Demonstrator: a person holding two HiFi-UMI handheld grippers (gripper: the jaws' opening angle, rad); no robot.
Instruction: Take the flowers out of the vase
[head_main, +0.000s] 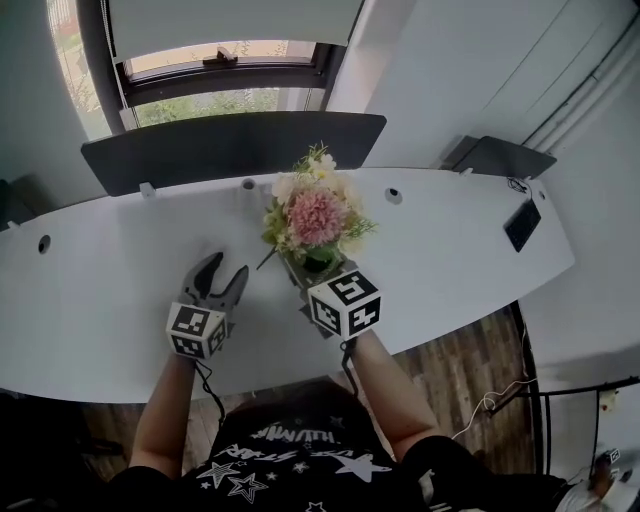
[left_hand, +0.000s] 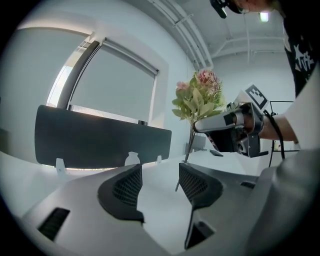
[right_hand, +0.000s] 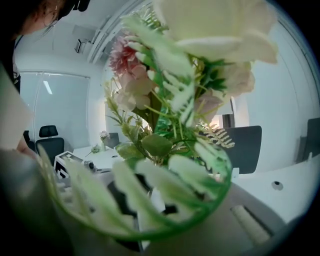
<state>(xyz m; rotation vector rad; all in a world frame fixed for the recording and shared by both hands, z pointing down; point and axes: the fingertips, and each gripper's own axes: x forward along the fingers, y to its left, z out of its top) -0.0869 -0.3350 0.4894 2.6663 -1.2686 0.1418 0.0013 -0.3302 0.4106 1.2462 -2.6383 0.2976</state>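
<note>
At the left of the white table (head_main: 110, 280): the left gripper (head_main: 226, 268) sits over the bare top, pointing toward the far edge and apart from everything else.
Left gripper jaws: wide apart. Its own view shows both dark ribbed pads (left_hand: 125, 189) gripping nothing, with table top and the end of a thin stem seen past them.
Left marker cube (head_main: 197, 331): at the end of that gripper nearest the person, just above the bare forearm (head_main: 165, 410).
Behind the table: a long dark screen (head_main: 230, 145) stands along the far edge, with a window (head_main: 200, 100) beyond it.
Thin stem (head_main: 266, 259): slants out low from the left side of the bouquet, between the two grippers.
Flowers (head_main: 316, 215): at the middle of the table, a pink bloom ringed by cream blooms and green leaves, standing upright in the vase.
Vase (head_main: 318, 265): green glass, directly under the blooms and just ahead of the right marker cube (head_main: 345, 303).
Right gripper (right_hand: 149, 197): pushed in at the vase under the foliage. Leaves and the green glass rim fill its view.
Right gripper jaws: narrow, the dark pads nearly together with a slim pale gap. Through the glass and leaves I cannot tell whether they pinch stems, vase or nothing.
Far right of the table: a flat black object (head_main: 522, 222) lies near the edge, well apart from the vase.
</note>
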